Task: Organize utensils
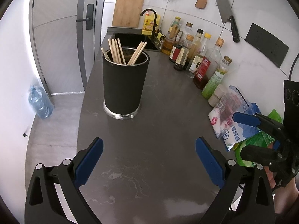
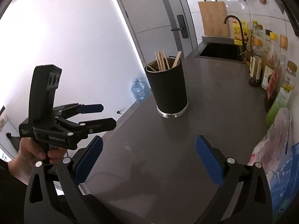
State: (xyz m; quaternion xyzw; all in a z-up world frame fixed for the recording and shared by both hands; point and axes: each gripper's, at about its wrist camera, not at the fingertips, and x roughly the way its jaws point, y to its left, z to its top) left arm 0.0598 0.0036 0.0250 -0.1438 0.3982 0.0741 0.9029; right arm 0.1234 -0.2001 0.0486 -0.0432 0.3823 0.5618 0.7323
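A black cylindrical utensil holder (image 1: 125, 85) (image 2: 167, 89) with a steel base ring stands upright on the dark grey counter (image 1: 158, 130). Several wooden chopsticks (image 1: 116, 51) (image 2: 162, 59) stick out of its top. My left gripper (image 1: 149, 156) is open over bare counter, well short of the holder, with nothing between its blue pads. My right gripper (image 2: 149, 156) is also open and empty, to the right of the left one and about level with it. Each shows in the other's view: the right gripper (image 1: 243, 135) at the right edge, and the left gripper (image 2: 108, 115) at the left, held by a hand (image 2: 28, 155).
Oil and sauce bottles (image 1: 196, 56) line the right wall, with food packets (image 1: 231, 117) in front of them. A black sink (image 1: 134, 41) with a faucet and a cutting board (image 1: 129, 9) lie beyond the holder. A cleaver (image 1: 227, 15) hangs on the wall. The counter's left edge drops to the floor, where a water jug (image 1: 40, 102) stands.
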